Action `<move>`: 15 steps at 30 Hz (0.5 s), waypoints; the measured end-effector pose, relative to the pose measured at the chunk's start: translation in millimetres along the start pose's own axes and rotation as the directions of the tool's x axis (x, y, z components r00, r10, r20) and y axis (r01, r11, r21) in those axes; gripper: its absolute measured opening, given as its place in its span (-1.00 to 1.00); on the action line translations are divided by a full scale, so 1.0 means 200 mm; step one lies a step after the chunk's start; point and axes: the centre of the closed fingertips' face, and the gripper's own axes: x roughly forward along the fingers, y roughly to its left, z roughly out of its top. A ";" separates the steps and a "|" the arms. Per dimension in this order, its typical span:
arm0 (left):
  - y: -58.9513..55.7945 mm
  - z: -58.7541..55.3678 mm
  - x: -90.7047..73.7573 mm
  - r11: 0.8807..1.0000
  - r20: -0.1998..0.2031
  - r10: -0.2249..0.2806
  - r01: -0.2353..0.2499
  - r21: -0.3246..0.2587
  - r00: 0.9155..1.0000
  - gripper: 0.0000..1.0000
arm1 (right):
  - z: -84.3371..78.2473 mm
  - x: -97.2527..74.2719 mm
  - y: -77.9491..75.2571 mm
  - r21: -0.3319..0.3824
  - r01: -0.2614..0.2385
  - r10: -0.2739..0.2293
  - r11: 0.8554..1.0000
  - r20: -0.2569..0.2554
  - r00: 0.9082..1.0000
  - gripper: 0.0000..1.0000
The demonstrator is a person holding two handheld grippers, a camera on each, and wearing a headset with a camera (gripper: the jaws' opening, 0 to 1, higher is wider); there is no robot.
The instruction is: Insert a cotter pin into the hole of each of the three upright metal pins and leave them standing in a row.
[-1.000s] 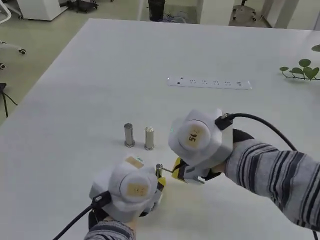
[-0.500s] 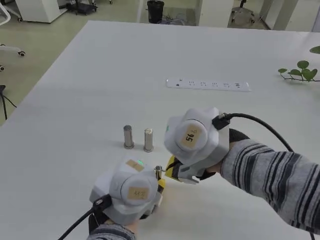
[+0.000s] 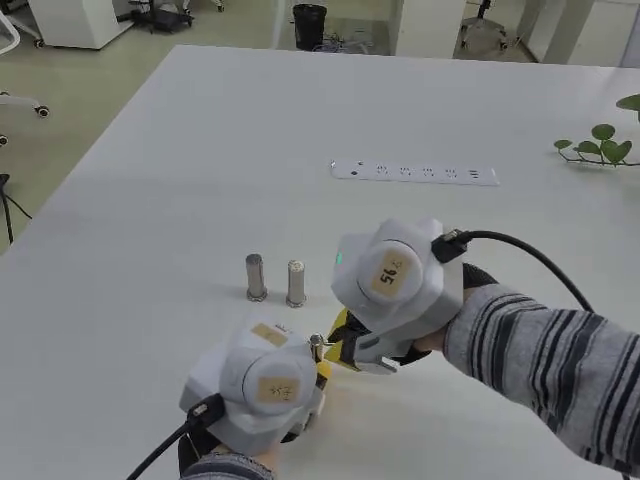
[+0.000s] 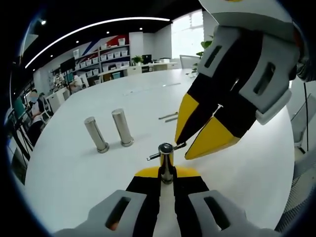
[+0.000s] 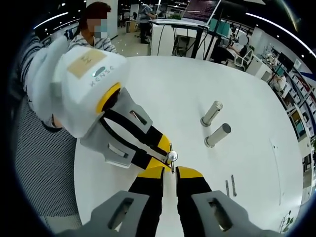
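Left gripper view has the left hand-held gripper (image 4: 166, 174) clenched low on an upright pin (image 4: 166, 160). The right hand-held gripper (image 4: 181, 147) meets it from the right, grasping a cotter pin (image 4: 154, 156) in its yellow tips. The cotter pin crosses the pin's head and one end sticks out past it; I cannot tell whether it runs through the hole. Two more pins (image 3: 256, 277) stand side by side on the table (image 3: 200, 150) just beyond, apart from both grippers. Spare cotter pins (image 5: 230, 186) lie farther off.
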 end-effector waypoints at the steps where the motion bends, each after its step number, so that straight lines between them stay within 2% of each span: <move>1: 0.00 0.00 0.00 1.000 0.000 0.001 -0.001 0.000 1.000 -0.90 | -0.01 0.00 0.00 -0.001 0.004 -0.004 1.000 -0.005 1.000 -0.92; 5: 0.00 0.00 0.00 1.000 0.001 0.003 -0.003 0.001 1.000 -0.90 | -0.02 -0.01 -0.01 0.003 0.007 -0.007 1.000 0.004 1.000 -0.95; 7: 0.00 0.00 0.00 1.000 0.001 0.004 -0.004 0.001 1.000 -0.90 | 0.00 -0.01 0.00 0.002 0.002 -0.002 1.000 0.026 1.000 -0.99; 15: 0.00 0.00 0.00 1.000 -0.001 0.009 -0.009 0.005 1.000 -0.90 | 0.01 0.01 -0.01 -0.011 0.009 -0.009 1.000 0.028 1.000 -1.00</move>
